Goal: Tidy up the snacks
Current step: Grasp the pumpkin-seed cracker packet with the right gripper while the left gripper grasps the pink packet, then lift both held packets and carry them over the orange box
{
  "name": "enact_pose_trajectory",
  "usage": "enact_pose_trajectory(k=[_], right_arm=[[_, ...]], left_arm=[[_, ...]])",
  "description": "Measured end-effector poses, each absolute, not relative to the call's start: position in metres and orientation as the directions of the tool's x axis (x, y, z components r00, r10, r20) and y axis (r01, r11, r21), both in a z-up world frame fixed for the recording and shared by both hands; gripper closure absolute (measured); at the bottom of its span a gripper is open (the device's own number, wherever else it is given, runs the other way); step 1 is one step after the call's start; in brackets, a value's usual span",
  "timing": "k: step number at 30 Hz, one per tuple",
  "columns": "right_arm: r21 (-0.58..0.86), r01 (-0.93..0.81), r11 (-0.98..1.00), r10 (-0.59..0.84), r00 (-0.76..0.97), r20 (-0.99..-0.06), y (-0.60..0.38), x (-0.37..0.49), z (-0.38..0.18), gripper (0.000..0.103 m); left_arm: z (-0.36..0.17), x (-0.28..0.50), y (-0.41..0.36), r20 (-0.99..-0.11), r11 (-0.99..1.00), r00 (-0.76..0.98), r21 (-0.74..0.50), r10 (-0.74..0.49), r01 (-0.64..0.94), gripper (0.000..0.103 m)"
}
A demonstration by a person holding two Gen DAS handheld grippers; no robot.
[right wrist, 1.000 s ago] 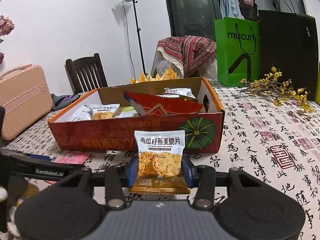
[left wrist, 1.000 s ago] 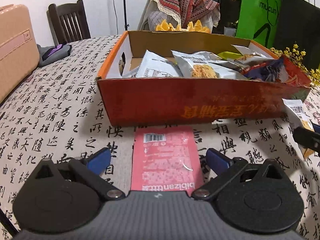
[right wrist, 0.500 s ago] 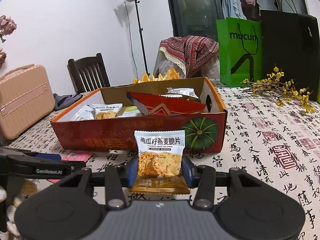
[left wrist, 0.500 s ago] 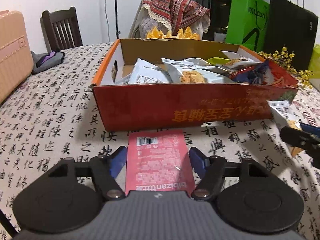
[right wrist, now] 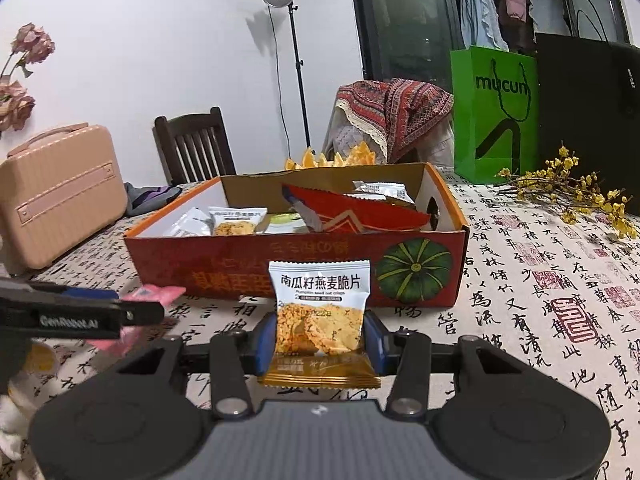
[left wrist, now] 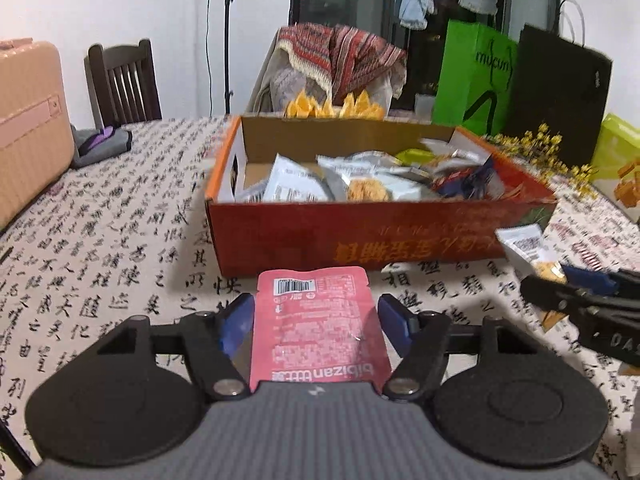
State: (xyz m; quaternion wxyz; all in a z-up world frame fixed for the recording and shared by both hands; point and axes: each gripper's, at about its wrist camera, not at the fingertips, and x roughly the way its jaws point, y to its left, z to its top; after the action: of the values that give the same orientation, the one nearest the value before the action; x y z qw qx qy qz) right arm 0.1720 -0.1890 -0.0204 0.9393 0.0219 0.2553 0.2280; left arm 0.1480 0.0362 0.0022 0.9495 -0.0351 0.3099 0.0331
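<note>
Low in the left wrist view, the left gripper (left wrist: 316, 322) pinches a flat pink snack sachet (left wrist: 318, 326) before the red cardboard box (left wrist: 360, 236) at centre. Only the right wrist view shows the box's pumpkin picture – there the right gripper (right wrist: 319, 342) clamps a white-and-orange pumpkin-seed crisp packet (right wrist: 319, 318), low centre.

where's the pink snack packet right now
In the left wrist view, the pink snack packet sits clamped in the left gripper, just in front of the red snack box.
</note>
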Motion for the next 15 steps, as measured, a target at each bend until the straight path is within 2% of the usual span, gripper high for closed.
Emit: enact_pose_trajectory(k=[6, 15], right_arm=[[0.148, -0.438, 0.887, 0.456, 0.777, -0.435, -0.191, 0.159, -0.008, 0.058], [0.121, -0.451, 0.884, 0.466, 0.83, -0.307, -0.194, 0.153, 0.041, 0.058]], left_arm=[[0.028, 0.137, 0.037, -0.515, 0.994, 0.857, -0.082, 0.017, -0.069, 0.033], [0.065, 0.15, 0.035, -0.425, 0.99, 0.905, -0.125, 0.0, -0.058, 0.033]])
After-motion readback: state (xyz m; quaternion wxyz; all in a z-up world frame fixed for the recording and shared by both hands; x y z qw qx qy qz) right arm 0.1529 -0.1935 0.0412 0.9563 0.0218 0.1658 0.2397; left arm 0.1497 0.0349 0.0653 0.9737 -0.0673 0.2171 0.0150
